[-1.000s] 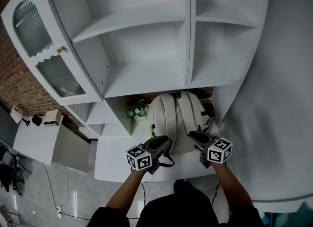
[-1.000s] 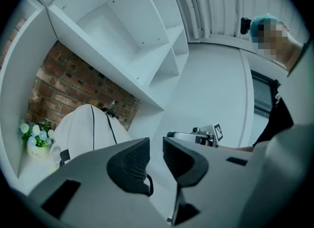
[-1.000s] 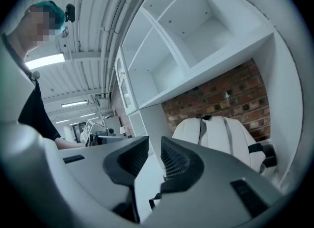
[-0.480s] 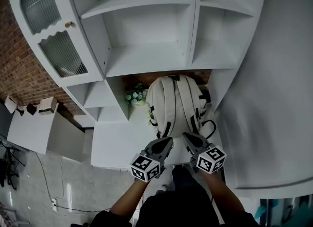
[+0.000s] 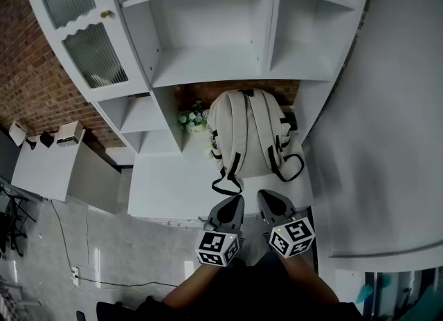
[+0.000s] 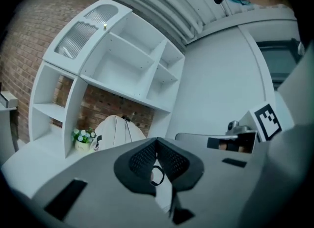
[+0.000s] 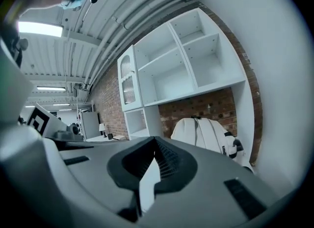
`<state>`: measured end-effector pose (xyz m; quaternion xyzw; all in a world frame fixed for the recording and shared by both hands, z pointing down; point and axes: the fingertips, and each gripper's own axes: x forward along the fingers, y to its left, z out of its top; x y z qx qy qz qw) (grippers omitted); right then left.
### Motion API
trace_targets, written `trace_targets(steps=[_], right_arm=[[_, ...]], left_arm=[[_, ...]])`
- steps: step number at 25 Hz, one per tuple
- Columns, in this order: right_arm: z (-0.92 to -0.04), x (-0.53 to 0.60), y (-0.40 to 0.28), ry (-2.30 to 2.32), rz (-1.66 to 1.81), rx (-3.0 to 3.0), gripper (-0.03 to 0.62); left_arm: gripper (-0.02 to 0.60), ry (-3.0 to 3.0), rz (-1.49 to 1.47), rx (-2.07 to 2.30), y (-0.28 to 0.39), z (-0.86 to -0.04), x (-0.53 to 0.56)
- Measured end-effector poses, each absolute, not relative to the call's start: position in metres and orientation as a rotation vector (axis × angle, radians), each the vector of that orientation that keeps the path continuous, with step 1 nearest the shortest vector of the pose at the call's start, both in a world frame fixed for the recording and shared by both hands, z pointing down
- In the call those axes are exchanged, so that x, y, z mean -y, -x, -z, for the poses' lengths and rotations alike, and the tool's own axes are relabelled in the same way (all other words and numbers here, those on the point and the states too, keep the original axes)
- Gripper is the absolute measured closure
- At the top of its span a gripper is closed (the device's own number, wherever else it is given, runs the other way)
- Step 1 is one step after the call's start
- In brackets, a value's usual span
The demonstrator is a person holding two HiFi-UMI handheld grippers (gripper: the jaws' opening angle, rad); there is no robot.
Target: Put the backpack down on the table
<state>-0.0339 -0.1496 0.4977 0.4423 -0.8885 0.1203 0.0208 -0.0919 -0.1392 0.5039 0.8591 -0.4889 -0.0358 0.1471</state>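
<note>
A person stands at a white table point(image 5: 169, 191) holding a two-fingered gripper in each hand, both pointed ahead at about table height. The left gripper point(image 5: 235, 200) has its fingers pressed together with nothing between them. The right gripper point(image 5: 265, 196) is the same: fingers closed and empty. The two sit side by side, near each other, each with a marker cube at the back.

Straight ahead of both sets of fingertips, and clear of them, a cream backpack point(image 5: 246, 133) rests on the table. It stands upright and leans against a brick wall point(image 5: 28, 84), with its shoulder straps facing the person. A black strap loop point(image 5: 226, 187) from its lower end lies on the table just beyond the left fingers, without touching them. Another black loop point(image 5: 291, 167) curls out further ahead of the right fingers, towards the right.

Ahead and to the left of the left fingers, beside the backpack, is a small pot of pale flowers point(image 5: 192, 119). Above the backpack rises a white shelf unit point(image 5: 208, 36) with open compartments. At its upper left is a ribbed glass door point(image 5: 83, 29).
</note>
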Motion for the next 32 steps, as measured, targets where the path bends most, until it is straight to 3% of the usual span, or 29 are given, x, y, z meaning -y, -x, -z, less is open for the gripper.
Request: trace_targets(steps=[5, 21, 32], right_arm=[[-0.503, 0.107, 0.014, -1.382, -0.410, 2.743, 0.577], [-0.509, -0.069, -0.107, -1.413, -0.229, 2.726, 0.577], [-0.523, -0.134, -0.127, -1.394, -0.221, 2.686, 0.577]], left_arm=[[0.565, -2.403, 0.080, 1.558, 0.081, -0.502, 0.103], [0.565, -2.477, -0.030, 1.724, -0.065, -0.508, -0.077], [0.565, -2.455, -0.069, 1.795, -0.083, -0.515, -0.136]])
